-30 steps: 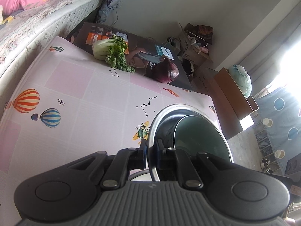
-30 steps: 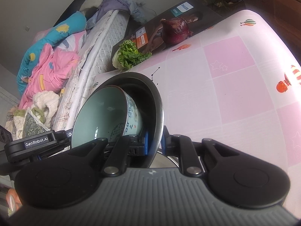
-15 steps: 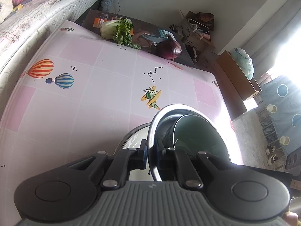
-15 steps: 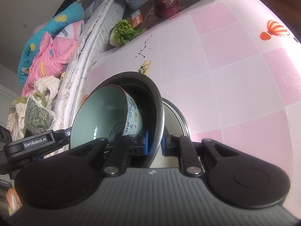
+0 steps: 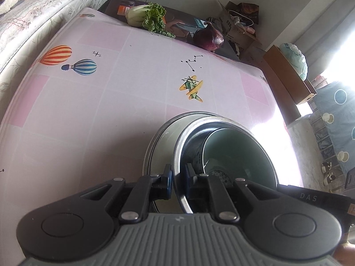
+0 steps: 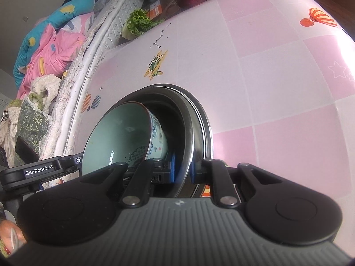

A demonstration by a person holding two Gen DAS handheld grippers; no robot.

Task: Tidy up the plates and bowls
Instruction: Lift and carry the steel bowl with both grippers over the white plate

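A steel bowl (image 5: 188, 133) was held from both sides, with a pale green ceramic bowl (image 5: 235, 150) nested inside it, tipped toward the right gripper's side. In the right wrist view the same steel bowl (image 6: 188, 119) showed its dark inside, and the ceramic bowl (image 6: 119, 137) leaned within it, its blue-patterned outer wall resting against the steel wall. Under the steel bowl lay a wider steel plate or pan (image 5: 159, 141), whose rim ringed the bowl on the left; whether the bowl had settled fully into it could not be told.

The left gripper (image 5: 177, 177) had its jaws pinching the steel bowl's rim, one blue pad outside and one inside. The right gripper (image 6: 183, 166) pinched the opposite part of the same rim in the same way, pads on either side of the thin wall.

All of this sat near the front edge of the tabletop (image 5: 111, 102), covered in a pink-and-white checked cloth printed with hot-air balloons (image 5: 66, 59) and a small yellow plane (image 5: 192, 87). At the far edge, well apart from the bowls, a leafy green vegetable (image 5: 146, 15) and a red onion (image 5: 208, 36) rested on a dark flat box (image 5: 177, 20). A mattress (image 5: 44, 6) ran along the left side of the tabletop, with pink and blue bedding (image 6: 53, 42) heaped on it.
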